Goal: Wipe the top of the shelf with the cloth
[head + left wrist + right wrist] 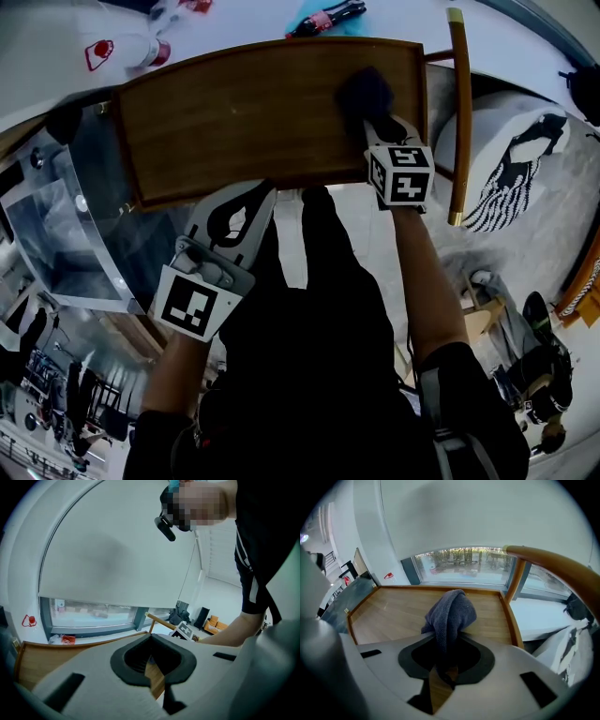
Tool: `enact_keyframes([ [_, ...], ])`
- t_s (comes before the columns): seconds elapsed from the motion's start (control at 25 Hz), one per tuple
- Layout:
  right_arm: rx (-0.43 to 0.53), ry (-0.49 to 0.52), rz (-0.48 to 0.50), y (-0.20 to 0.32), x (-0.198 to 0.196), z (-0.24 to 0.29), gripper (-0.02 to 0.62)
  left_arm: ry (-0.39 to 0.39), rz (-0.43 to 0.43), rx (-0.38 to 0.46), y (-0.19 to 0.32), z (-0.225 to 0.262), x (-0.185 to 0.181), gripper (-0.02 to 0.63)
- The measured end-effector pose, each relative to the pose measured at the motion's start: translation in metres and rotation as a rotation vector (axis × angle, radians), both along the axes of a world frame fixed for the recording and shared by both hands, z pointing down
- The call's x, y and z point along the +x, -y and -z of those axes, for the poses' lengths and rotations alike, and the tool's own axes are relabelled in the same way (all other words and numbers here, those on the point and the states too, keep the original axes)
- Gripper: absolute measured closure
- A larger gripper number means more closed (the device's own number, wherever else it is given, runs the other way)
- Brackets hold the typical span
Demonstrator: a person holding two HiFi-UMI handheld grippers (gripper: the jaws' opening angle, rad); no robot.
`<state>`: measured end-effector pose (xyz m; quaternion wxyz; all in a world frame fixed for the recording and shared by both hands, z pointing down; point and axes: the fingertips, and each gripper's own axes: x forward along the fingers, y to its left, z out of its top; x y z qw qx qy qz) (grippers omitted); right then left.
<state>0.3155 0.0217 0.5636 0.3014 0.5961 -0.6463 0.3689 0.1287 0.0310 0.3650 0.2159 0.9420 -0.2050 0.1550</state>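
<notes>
- Your left gripper (265,194) is nearest you, at the near rim of the shelf top (234,122), left of the middle. Its fingers are closed together with nothing between them.
- Your right gripper (377,127) reaches over the near rim towards the shelf's right end. Its fingers are clamped on the cloth (364,92).
- The cloth is dark grey-blue. It bunches up out of the fingers and rests on the wood close to the right-hand rim. The right gripper view shows it as a folded hump (452,613) standing above the fingers.
- The shelf top is brown wood with a low raised lip all round. The wood left of the cloth is bare.
- A wooden rail (459,122) runs just beside the right rim, from front to back. It is the nearest thing to the cloth on that side.
- At the shelf's left end a clear panel (70,225) slopes down and away.
- To the right, below the rail, lies a white fabric with a black pattern (511,159).
- Beyond the far rim, on a pale surface, a cola bottle (323,19) lies on its side and a white bottle with red on it (131,49) lies to the left.
- Farthest off are a low window (464,564) and a pale wall above it.
</notes>
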Motion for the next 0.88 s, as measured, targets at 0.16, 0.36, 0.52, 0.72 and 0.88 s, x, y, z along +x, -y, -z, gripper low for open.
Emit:
enact_keyframes([
  [0.16,-0.003,-0.011,-0.013,-0.006,0.013,0.0,0.518,-0.002,-0.012,-0.001,-0.001,-0.001,0.012,0.588],
  [0.36,-0.006,-0.023,-0.022,-0.012,0.025,0.001,0.518,-0.006,-0.025,-0.001,-0.003,-0.001,0.025,0.588],
  [0.52,-0.01,-0.036,-0.03,-0.015,0.032,0.001,0.518,-0.007,-0.032,-0.004,-0.002,-0.001,0.032,0.588],
  [0.72,-0.016,-0.051,-0.038,-0.016,0.035,0.002,0.518,-0.011,-0.032,-0.003,-0.001,0.001,0.031,0.588],
  [0.88,-0.001,-0.054,-0.026,-0.012,0.027,0.01,0.518,-0.014,-0.022,-0.002,0.001,0.003,0.021,0.588],
])
